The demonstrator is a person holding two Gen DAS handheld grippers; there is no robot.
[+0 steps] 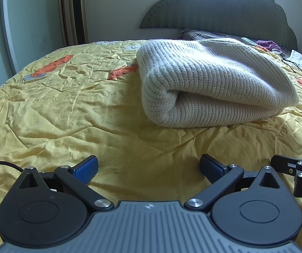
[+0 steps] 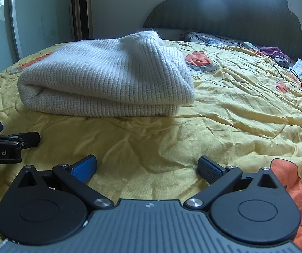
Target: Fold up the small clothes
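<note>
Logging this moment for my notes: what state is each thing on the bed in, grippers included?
Knit sweater: folded into a thick bundle, resting on the bedspread, untouched.
Left gripper: open, empty, short of the sweater.
Right gripper: open, empty.
Yellow bedspread: wrinkled.

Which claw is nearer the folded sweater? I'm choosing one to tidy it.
Neither clearly. The sweater lies ahead-right of the open left claw and ahead-left of the open right claw.

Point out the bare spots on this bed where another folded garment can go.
Free: the yellow quilted bedspread between the folded cream knit sweater and both open grippers, left and right; also left of the sweater toward the bed edge. Crowded: near the dark scalloped headboard, with purple cloth and a black cable.
</note>
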